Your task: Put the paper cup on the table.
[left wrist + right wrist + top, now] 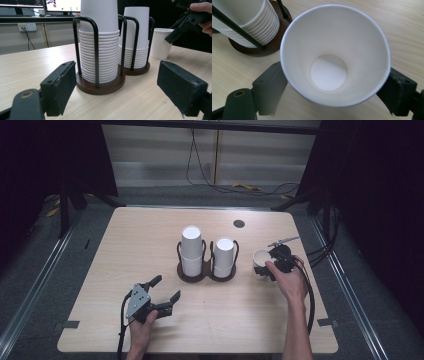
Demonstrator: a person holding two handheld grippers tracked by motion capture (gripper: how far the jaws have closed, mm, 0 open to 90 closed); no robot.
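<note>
Our left hand-held gripper holds its black jaws wide apart before two stacks of white paper cups in black wire holders with round brown bases on the pale wooden bench. A single white paper cup stands beyond, beside the other hand-held gripper.

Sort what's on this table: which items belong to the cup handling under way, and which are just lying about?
In the job:
- single paper cup, upright, mouth up, between the right tongs
- two stacks of cups in the two-slot wire holder
- left tongs, open, holding nothing

Lying about:
- dark round disc near the table's far edge
- cables on the floor beyond
</note>
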